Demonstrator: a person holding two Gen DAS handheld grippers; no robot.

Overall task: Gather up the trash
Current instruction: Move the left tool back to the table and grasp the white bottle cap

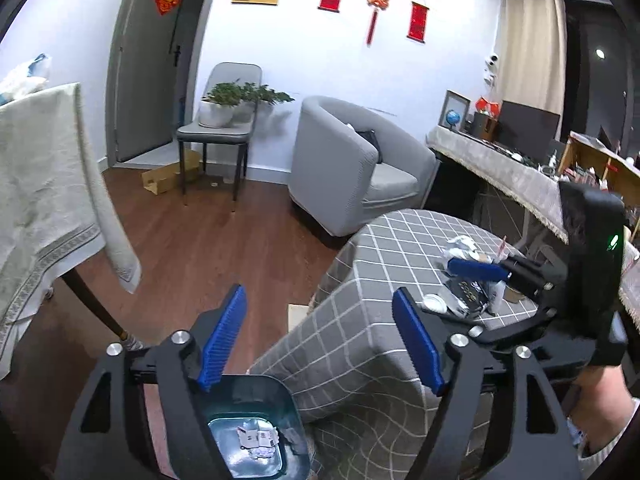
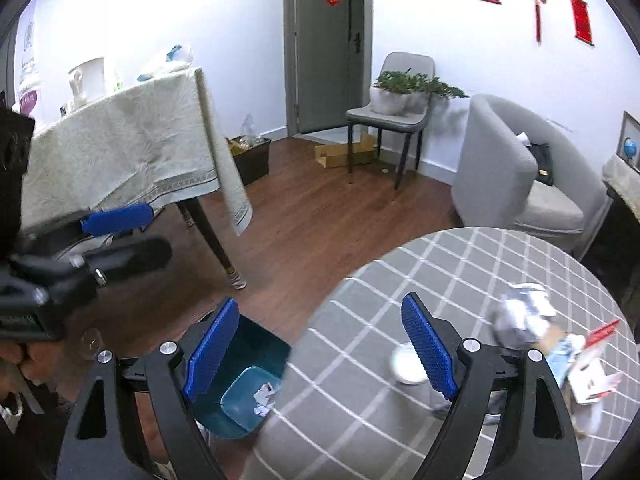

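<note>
A teal trash bin (image 1: 280, 396) stands on the wood floor beside the round table with a grey checked cloth (image 1: 384, 248). Paper scraps (image 1: 256, 438) lie in its bottom. My left gripper (image 1: 318, 292) hangs open above the bin with nothing between its fingers. On the table lie crumpled paper (image 1: 460, 246), a dark packet (image 1: 468, 294) and a white lid (image 1: 434, 303). My right gripper (image 2: 320, 300) is open and empty over the table's edge, with the bin (image 2: 260, 352) below its left finger. A crumpled foil ball (image 2: 520, 316) and a red and white carton (image 2: 592, 364) lie to its right.
A table under a cream cloth (image 2: 120, 140) stands to the left, with a black crate (image 2: 252, 156) beneath it. A grey armchair (image 1: 360, 168), a chair holding potted plants (image 1: 220, 120), a cardboard box (image 1: 168, 178) and a cluttered sideboard (image 1: 500, 164) line the far side.
</note>
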